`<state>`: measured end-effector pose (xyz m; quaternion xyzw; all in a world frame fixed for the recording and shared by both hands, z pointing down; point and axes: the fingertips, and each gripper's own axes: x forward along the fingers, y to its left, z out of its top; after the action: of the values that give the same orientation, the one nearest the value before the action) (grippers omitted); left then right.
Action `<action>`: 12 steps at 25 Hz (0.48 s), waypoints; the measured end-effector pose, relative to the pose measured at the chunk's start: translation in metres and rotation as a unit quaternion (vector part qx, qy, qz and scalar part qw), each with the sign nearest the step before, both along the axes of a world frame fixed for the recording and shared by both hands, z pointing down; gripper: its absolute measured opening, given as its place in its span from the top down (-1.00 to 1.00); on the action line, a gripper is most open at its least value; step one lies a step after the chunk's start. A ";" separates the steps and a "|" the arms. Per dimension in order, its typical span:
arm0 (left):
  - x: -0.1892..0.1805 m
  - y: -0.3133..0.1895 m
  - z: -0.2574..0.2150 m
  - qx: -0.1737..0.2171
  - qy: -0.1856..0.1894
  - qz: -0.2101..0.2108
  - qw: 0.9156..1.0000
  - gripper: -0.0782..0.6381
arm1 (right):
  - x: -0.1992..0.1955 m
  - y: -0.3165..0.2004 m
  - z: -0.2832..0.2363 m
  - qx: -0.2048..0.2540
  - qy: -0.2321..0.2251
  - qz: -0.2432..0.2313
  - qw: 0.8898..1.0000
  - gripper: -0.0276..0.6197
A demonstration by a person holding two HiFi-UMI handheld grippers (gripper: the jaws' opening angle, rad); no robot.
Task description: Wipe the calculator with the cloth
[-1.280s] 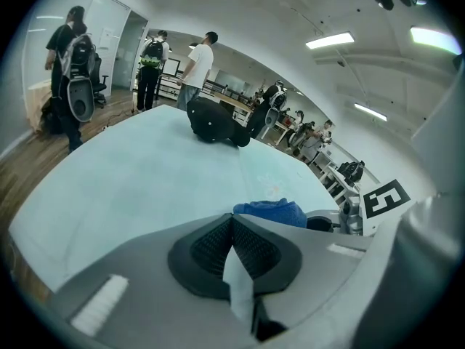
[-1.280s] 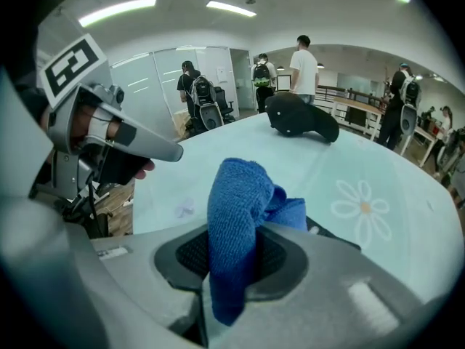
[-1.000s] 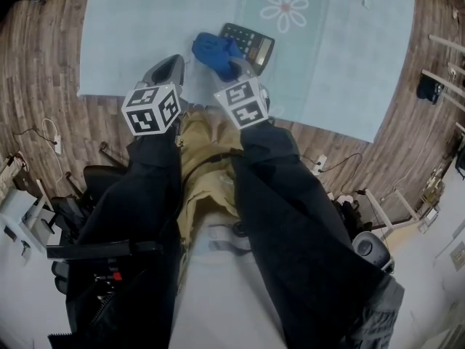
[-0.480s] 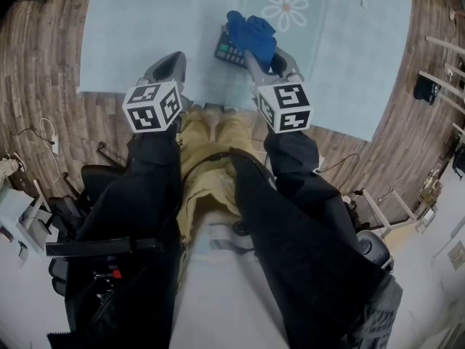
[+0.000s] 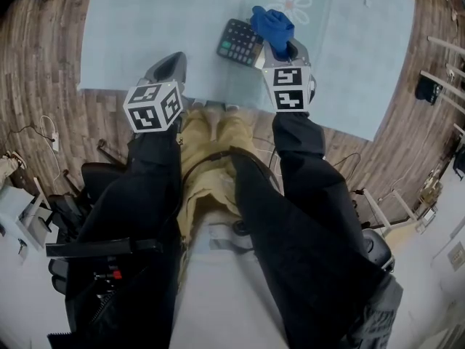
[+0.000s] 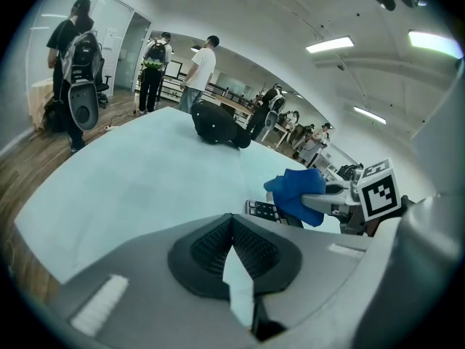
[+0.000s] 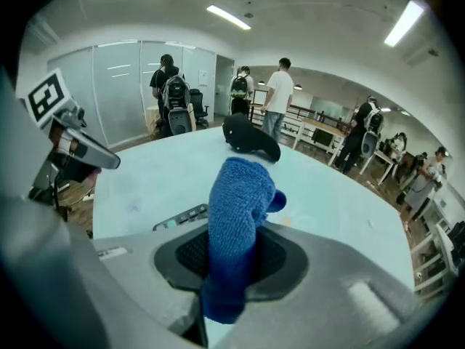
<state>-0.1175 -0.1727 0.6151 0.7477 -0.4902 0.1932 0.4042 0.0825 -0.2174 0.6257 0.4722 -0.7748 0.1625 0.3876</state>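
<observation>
A dark calculator (image 5: 239, 41) with green keys lies on the pale teal table cover (image 5: 138, 27). My right gripper (image 5: 282, 43) is shut on a blue cloth (image 5: 272, 23), which hangs at the calculator's right far corner, just off the keys. In the right gripper view the cloth (image 7: 236, 224) stands up between the pads, with the calculator (image 7: 180, 217) behind it to the left. My left gripper (image 5: 166, 67) is shut and holds nothing, near the table's front edge, left of the calculator. From the left gripper view I see the calculator (image 6: 264, 211) and cloth (image 6: 297, 192) ahead to the right.
A white flower print (image 5: 288, 4) marks the cover beyond the cloth. A black bag (image 6: 218, 128) lies at the table's far side. Several people stand beyond the table (image 7: 280, 93). Wooden floor (image 5: 43, 86) surrounds the table; my legs are below its front edge.
My right gripper carried the cloth from the calculator's left end, over its keys, to its right far corner. The calculator turned slightly. The left gripper stayed put.
</observation>
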 end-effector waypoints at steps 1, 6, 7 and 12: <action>0.000 0.001 0.001 -0.001 0.000 0.000 1.000 0.78 | -0.005 0.005 0.011 -0.015 0.003 -0.008 1.000 0.63; -0.005 0.006 0.005 -0.006 -0.001 -0.005 1.000 0.78 | -0.032 0.024 0.042 -0.054 0.005 -0.030 0.998 0.63; -0.004 0.007 0.006 -0.007 0.000 -0.005 1.000 0.78 | -0.036 0.026 0.044 -0.056 0.004 -0.030 0.998 0.63; -0.004 0.007 0.008 -0.010 0.002 -0.006 1.000 0.78 | -0.053 0.029 0.048 -0.065 -0.002 -0.045 0.997 0.63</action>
<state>-0.1216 -0.1655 0.6232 0.7410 -0.4918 0.1948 0.4137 0.0299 -0.1880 0.6740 0.4101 -0.7838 0.1960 0.4232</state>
